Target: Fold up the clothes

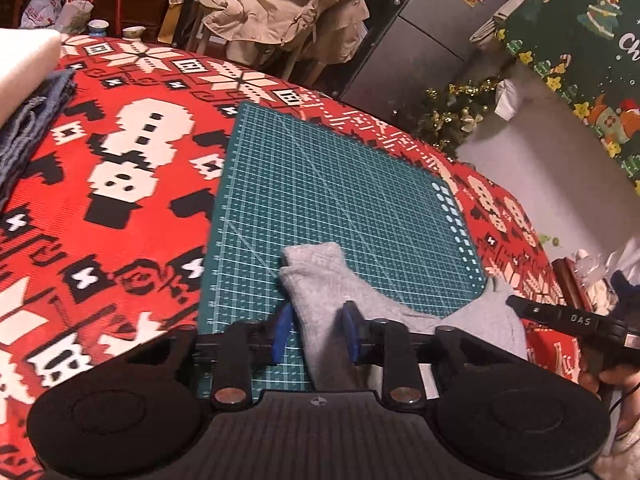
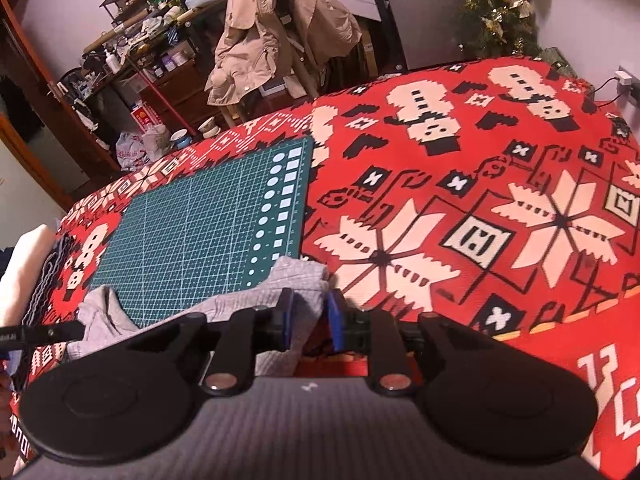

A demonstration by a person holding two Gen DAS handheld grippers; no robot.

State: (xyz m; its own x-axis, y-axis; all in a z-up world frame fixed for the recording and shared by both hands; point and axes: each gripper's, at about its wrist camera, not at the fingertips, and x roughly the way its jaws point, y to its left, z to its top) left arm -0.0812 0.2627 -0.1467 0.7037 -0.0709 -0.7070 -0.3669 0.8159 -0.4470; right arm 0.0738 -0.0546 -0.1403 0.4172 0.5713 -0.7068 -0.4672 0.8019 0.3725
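A grey garment [image 1: 320,280] lies bunched along the near edge of a green cutting mat [image 1: 320,184], one narrow end stretched onto the mat. My left gripper [image 1: 316,320] stands over it, its blue pads slightly apart with grey cloth running loosely between them. In the right wrist view the other end of the grey garment [image 2: 296,276] sits at the mat's [image 2: 192,220] near right corner. My right gripper [image 2: 310,320] straddles it, pads apart, with red tablecloth showing in the gap. The right gripper's black body [image 1: 560,320] shows at the left view's right edge.
A red patterned tablecloth [image 1: 100,240] covers the table. Folded denim [image 1: 24,132] and a white stack [image 1: 24,56] lie at the far left. Behind the table are a chair draped with a beige coat [image 1: 288,8], a small decorated tree [image 1: 452,112] and cluttered shelves [image 2: 132,40].
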